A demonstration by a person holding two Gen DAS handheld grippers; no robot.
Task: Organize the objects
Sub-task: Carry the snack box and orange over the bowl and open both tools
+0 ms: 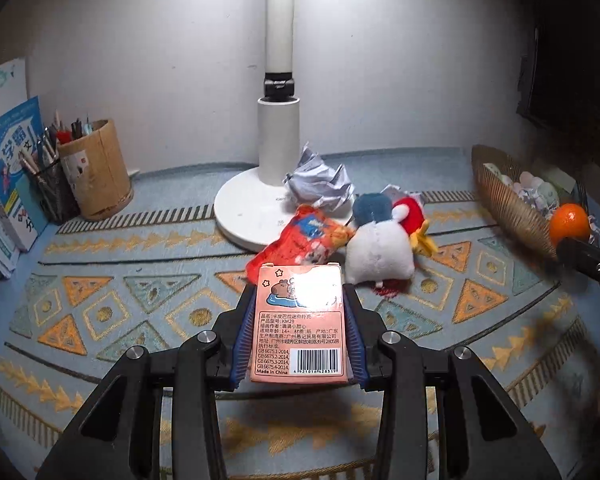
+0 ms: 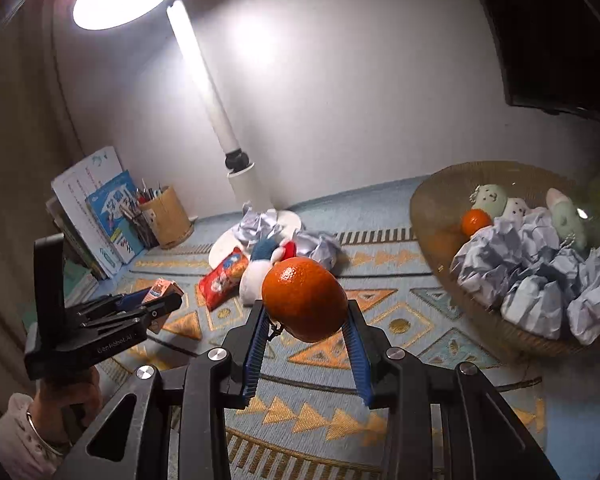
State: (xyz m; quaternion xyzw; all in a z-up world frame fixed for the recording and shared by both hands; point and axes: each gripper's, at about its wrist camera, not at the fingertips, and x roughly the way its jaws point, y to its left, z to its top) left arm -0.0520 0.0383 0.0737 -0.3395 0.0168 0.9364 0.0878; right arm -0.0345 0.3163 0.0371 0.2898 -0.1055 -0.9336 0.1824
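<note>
My left gripper [image 1: 300,292] is shut on a pink card box [image 1: 300,320] with a barcode, held above the patterned mat. It also shows in the right wrist view [image 2: 156,300] at the left. My right gripper [image 2: 306,308] is shut on an orange [image 2: 304,298], held above the mat left of the woven basket [image 2: 432,216]. In the left wrist view the orange [image 1: 570,220] sits at the right next to the basket [image 1: 508,204]. A red snack packet [image 1: 304,240], a plush toy [image 1: 380,248] and crumpled paper [image 1: 320,180] lie by the lamp base [image 1: 244,212].
The basket holds crumpled paper balls [image 2: 540,280], a second orange [image 2: 476,222] and small plush figures [image 2: 492,198]. A wooden pen holder [image 1: 96,168], a mesh pen cup [image 1: 56,192] and books [image 1: 8,168] stand at the far left. The lamp pole [image 1: 280,16] rises at the back.
</note>
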